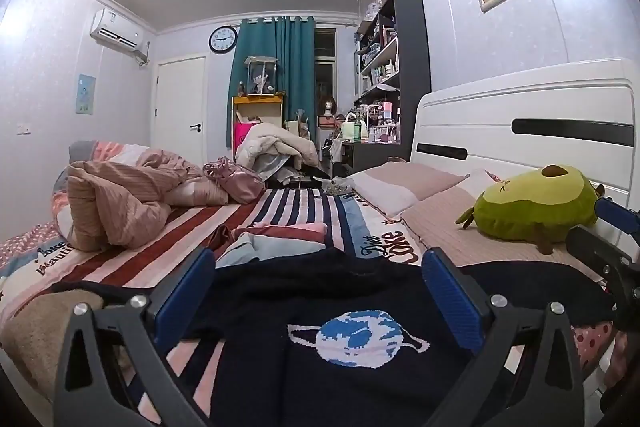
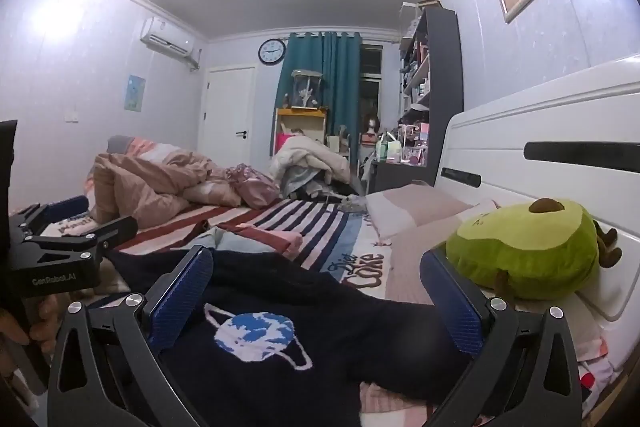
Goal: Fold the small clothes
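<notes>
one navy sweater [image 1: 344, 311], two pillows [image 1: 404, 183], one avocado plush [image 1: 536, 207]

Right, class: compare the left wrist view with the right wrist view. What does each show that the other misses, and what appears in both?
Only the left wrist view shows the right gripper at its right edge and the tan fabric at lower left. Only the right wrist view shows the left gripper, side on, with the hand holding it. Both show the dark sweater with its planet motif, the avocado plush, the folded clothes and the wall clock.

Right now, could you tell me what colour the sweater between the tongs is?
The sweater is dark navy with a blue-and-white planet motif, clearest in the left wrist view.
</notes>
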Demonstrator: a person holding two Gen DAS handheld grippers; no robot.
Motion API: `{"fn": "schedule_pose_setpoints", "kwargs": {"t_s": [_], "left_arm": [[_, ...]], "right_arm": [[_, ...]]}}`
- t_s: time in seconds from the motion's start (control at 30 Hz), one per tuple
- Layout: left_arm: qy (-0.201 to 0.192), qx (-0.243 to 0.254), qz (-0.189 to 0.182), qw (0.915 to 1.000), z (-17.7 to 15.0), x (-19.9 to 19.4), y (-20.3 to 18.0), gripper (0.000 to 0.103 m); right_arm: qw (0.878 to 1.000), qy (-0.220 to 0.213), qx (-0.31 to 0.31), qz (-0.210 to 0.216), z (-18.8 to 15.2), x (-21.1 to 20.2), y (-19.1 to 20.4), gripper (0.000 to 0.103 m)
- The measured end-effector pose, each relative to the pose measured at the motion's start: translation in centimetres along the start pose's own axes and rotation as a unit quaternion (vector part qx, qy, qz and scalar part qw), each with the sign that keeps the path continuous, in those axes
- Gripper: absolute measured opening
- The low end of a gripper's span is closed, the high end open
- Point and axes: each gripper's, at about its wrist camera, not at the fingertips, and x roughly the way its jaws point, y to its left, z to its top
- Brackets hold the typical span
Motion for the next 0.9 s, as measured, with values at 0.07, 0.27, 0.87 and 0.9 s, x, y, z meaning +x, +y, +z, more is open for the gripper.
{"fn": "schedule_pose_setpoints", "kwargs": {"t_s": [0.07, 0.27, 0.87, 0.9], "left_arm": [[-0.002, 0.001, 0.003, 1.0000, -0.59, -0.16, -0.15, 0.102], [0.000, 0.001, 0.004, 1.0000, -0.62, -0.26, -0.13, 0.102], [0.001, 0.001, 0.002, 1.0000, -0.87, -0.36, -0.20, 0.102], [0.001, 0.001, 0.002, 1.0000, -0.90, -0.41, -0.19, 0.102]], "right_arm": [[1.000, -0.001, 0.001, 0.003, 0.10, -0.23, 0.14, 0.103], [1.000, -0.002, 0.004, 0.005, 0.00, -0.14, 0.08, 0.103], [1.000, -0.003, 0.005, 0.006, 0.10, -0.34, 0.24, 0.103], [1.000, -0.003, 0.006, 0.006, 0.10, -0.33, 0.24, 0.103]]}}
